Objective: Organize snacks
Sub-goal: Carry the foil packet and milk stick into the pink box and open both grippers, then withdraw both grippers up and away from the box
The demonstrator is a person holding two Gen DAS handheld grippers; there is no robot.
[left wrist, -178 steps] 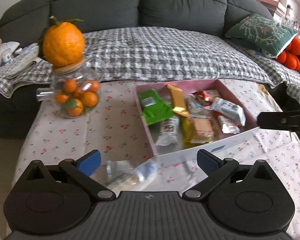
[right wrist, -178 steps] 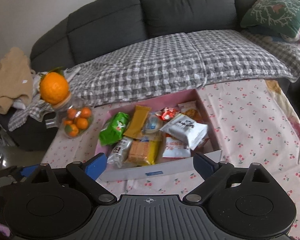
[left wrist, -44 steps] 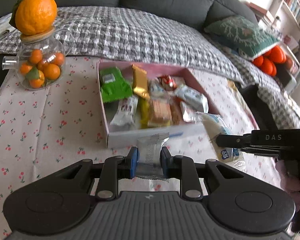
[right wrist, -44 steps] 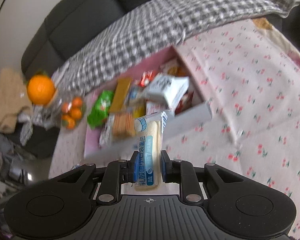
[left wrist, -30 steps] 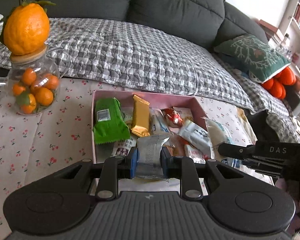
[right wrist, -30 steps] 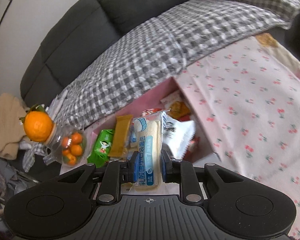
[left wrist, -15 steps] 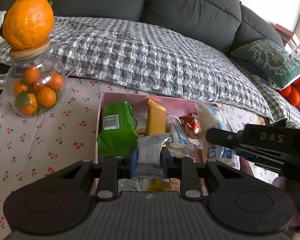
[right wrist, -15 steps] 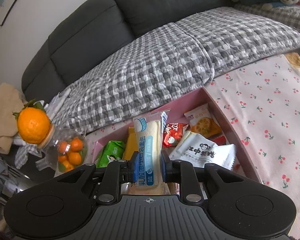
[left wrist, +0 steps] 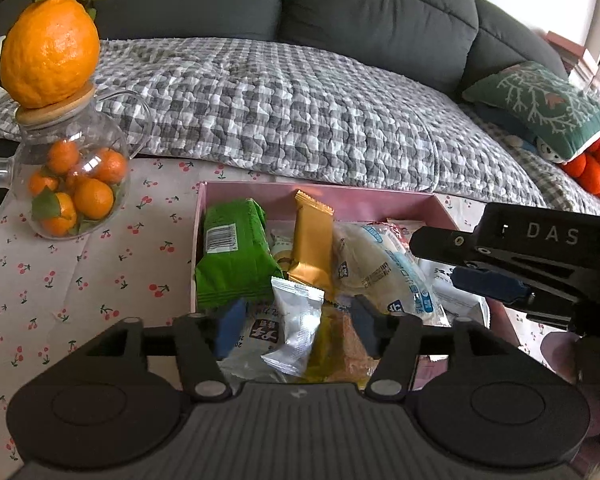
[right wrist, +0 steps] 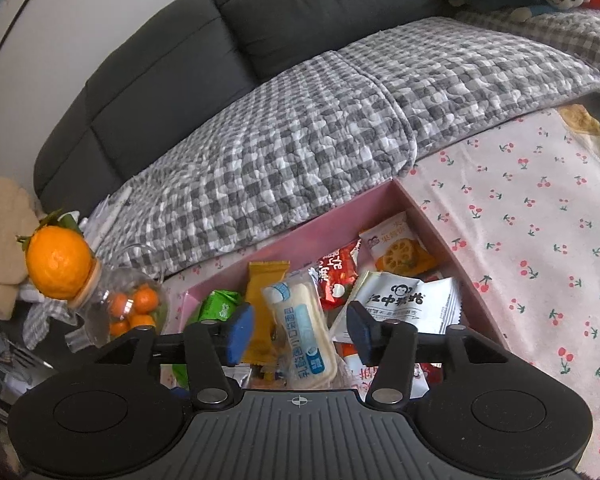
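A pink box (left wrist: 316,191) full of snack packs sits on the cherry-print tablecloth; it also shows in the right wrist view (right wrist: 428,216). My left gripper (left wrist: 298,326) is open above the box's front, and a silver packet (left wrist: 298,326) lies loose between its fingers on the pile. My right gripper (right wrist: 300,330) is open over the box; a white and blue bread pack (right wrist: 302,338) lies free between its fingers, also seen in the left wrist view (left wrist: 380,268). A green pack (left wrist: 234,258) and a gold bar (left wrist: 312,248) lie at the box's left.
A glass jar of small oranges (left wrist: 74,184) with a large orange (left wrist: 48,50) on its lid stands left of the box. A dark sofa with a checked blanket (left wrist: 284,100) runs behind the table. A green cushion (left wrist: 540,108) lies at the right.
Both grippers have opened and let go of their packs over the box. The silver packet and the bread pack now rest on the snack pile.
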